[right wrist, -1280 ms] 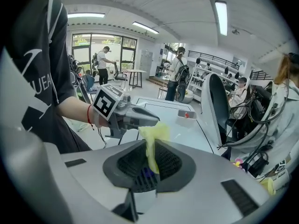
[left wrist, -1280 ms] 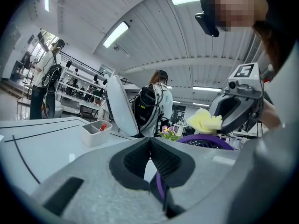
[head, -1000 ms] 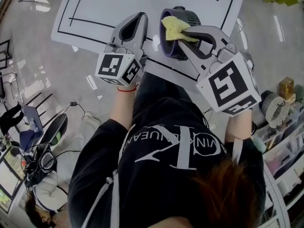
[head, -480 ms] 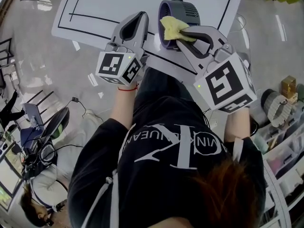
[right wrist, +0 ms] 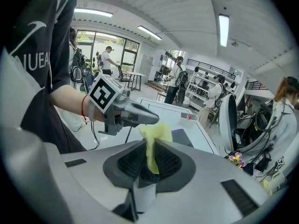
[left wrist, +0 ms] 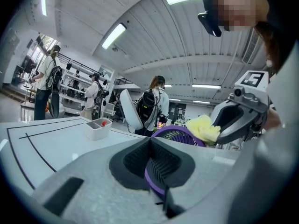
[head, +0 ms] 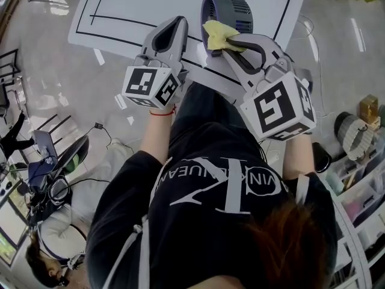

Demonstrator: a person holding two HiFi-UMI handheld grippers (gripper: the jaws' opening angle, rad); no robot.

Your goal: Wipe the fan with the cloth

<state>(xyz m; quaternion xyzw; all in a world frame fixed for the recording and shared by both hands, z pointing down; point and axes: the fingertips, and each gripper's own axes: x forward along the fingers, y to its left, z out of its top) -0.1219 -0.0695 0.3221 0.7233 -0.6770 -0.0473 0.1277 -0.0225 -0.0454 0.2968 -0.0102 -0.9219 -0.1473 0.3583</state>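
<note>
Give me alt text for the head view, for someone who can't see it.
From above, the right claw holds a yellow cloth against a fan on a white table. The left claw, shut, is beside the fan.

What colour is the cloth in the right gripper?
Pale yellow. The cloth shows best in the head view.

Black T-shirt (head: pixel 138 221), white lettering (upside down from overhead).
A red cord (head: pixel 161 113) ringed one wrist; the grey left gripper (head: pixel 178 20) and right gripper (head: pixel 228 41) each bore a black-and-white marker cube.
</note>
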